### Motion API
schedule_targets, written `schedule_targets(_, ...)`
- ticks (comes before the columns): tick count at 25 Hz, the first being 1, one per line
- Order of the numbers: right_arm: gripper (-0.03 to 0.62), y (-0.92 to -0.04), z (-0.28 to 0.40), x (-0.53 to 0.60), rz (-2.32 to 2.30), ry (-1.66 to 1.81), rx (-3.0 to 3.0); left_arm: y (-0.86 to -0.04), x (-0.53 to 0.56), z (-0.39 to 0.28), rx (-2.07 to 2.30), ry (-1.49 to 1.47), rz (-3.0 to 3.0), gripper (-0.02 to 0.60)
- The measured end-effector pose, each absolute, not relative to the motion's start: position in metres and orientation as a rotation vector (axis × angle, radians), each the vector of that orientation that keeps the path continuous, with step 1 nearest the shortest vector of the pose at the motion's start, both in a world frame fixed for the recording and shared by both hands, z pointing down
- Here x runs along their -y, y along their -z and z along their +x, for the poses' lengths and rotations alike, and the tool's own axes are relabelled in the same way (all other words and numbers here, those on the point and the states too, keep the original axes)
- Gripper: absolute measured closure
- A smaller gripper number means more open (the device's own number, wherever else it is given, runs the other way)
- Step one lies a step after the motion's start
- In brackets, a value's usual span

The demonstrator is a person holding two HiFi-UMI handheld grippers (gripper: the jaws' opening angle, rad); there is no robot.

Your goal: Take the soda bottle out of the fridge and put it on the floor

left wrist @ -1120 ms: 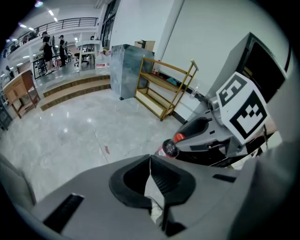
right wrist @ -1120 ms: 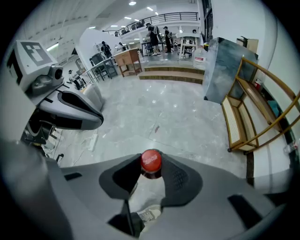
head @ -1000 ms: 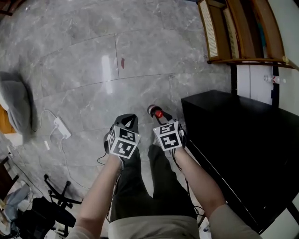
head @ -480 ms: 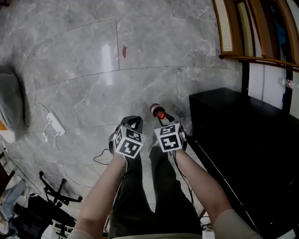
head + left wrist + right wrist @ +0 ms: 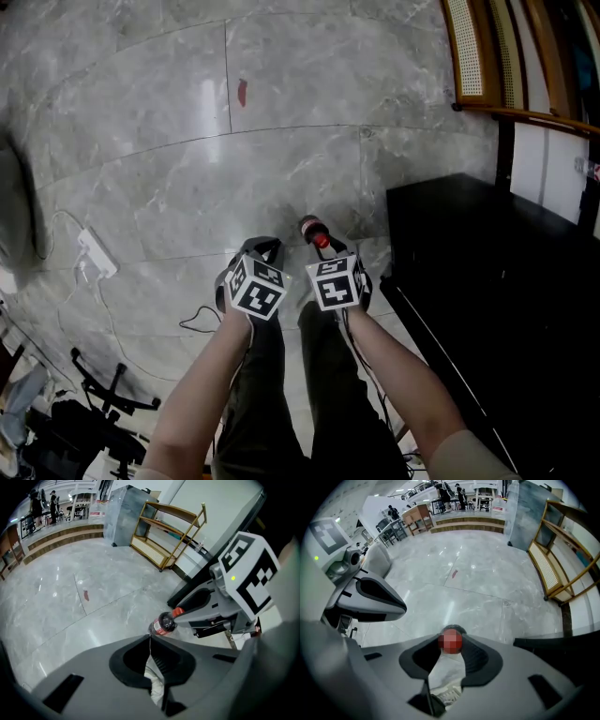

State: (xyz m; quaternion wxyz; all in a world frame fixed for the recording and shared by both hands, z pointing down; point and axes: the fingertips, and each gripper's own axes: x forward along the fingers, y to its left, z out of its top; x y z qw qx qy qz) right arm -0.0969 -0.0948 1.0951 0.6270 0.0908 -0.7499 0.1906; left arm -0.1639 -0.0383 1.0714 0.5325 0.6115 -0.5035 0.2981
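A dark soda bottle [image 5: 313,229] with a red cap and red label sticks out forward from my right gripper [image 5: 324,247], which is shut on its neck just above the floor. In the right gripper view the red cap [image 5: 451,641] sits between the two jaws of that gripper [image 5: 451,645]. The left gripper view shows the bottle [image 5: 162,623] held at its cap end. Close beside it on the left, my left gripper [image 5: 263,249] hangs with its jaws closed together on nothing [image 5: 150,639]. To the right stands the black fridge [image 5: 497,281], its door closed.
Grey marble floor [image 5: 187,178] spreads ahead, with a small red mark [image 5: 242,91]. A white power strip [image 5: 94,255] and cables lie at left. A wooden shelf unit [image 5: 506,56] stands at the far right. The person's legs are below the grippers.
The head view has swung a little, so the fridge and shelf sit further right. Both grippers stay side by side, and the bottle remains in the right one.
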Motion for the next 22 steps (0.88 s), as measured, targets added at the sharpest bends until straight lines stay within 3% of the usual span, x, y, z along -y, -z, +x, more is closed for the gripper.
schedule_targets(22, 0.482, -1.233, -0.052, 0.063, 0.389, -0.823, 1.535, -1.187, 0.005, -0.153, 1.113, -0.724, 1.394, 0.574)
